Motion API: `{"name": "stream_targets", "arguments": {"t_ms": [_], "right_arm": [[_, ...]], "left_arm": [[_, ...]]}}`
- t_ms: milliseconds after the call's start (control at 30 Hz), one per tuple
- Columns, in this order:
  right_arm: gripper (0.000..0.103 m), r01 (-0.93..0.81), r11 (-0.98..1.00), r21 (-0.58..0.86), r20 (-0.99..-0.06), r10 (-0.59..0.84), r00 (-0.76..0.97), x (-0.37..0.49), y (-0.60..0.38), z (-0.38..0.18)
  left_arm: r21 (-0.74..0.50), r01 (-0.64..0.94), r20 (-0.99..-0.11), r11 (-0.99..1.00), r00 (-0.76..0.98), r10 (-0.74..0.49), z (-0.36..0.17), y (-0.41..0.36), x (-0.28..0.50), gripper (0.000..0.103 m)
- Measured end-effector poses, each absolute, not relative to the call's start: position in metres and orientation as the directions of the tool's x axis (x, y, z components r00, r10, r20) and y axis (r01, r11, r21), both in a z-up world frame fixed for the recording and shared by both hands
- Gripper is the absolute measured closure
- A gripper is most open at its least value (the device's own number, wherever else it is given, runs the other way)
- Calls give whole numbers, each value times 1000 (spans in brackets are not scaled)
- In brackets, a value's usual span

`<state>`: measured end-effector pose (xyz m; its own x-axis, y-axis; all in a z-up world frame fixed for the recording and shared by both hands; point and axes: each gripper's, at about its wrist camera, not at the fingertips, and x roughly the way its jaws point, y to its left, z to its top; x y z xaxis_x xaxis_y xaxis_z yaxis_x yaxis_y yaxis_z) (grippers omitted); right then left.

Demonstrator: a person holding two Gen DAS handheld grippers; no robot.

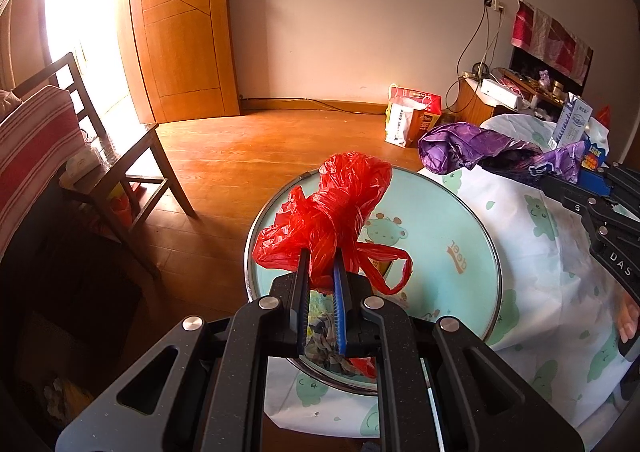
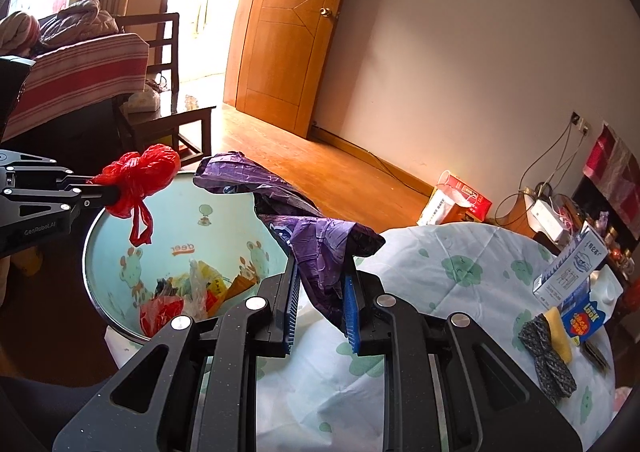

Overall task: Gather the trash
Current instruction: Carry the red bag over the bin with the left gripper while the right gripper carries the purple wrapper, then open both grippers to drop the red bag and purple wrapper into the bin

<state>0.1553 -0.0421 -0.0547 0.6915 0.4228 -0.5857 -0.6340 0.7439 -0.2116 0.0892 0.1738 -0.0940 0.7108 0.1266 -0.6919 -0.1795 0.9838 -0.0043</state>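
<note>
Left gripper [image 1: 322, 264] was pinched tight on a knotted red bag [image 1: 336, 208], jaws nearly together with the plastic squeezed between the pads. It held the bag over the bin [image 2: 120, 212], above the rim on the side nearer the chair; one handle loop dangled down toward the opening.

Right gripper [image 2: 320, 292] was clamped on a crumpled purple bag [image 2: 304, 220], jaws a bit wider than the left pair, with a fold of plastic filling the gap. The purple bag stretched from the pads out over the bin's rim on the table side, its far end reaching above the opening (seen clearest in the right wrist view).

The bin was a round pale-green one with cartoon animals and "deer" printed inside. Mixed wrappers [image 2: 192, 292] and plastic scraps lay on its bottom. It stood just beside the table [image 2: 460, 252], which was covered in a white cloth with green prints.

On the table, away from the bin: a white-blue carton [image 2: 572, 268], a blue packet [image 2: 580, 320], a yellow sponge [image 2: 560, 336] and a dark knitted piece [image 2: 548, 356].

Beyond the bin: a wooden chair [image 1: 132, 172], a door [image 1: 184, 24], and a red-and-white paper bag [image 1: 412, 112] on the floor by the wall.
</note>
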Motion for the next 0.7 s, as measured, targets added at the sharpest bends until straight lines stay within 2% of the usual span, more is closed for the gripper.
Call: {"name": "stream_targets", "arguments": {"t_ms": [333, 400, 500, 567, 700], "right_arm": [[81, -647, 730, -220, -590, 429, 684, 154, -35, -56], [79, -657, 722, -217, -592, 438, 676, 154, -33, -56], [63, -665, 715, -217, -587, 448, 674, 153, -32, -58], [57, -668, 714, -212, -589, 452, 670, 152, -31, -59], [47, -663, 719, -208, -586, 451, 673, 151, -33, -60]], "left_arm": [[-13, -177, -697, 984, 707, 118, -95, 175, 91, 92], [-15, -177, -696, 984, 708, 117, -95, 175, 91, 88], [-15, -168, -692, 986, 713, 111, -94, 173, 90, 79], [-15, -167, -691, 986, 714, 110, -94, 171, 91, 65], [-13, -169, -690, 986, 715, 113, -96, 169, 90, 55]]}}
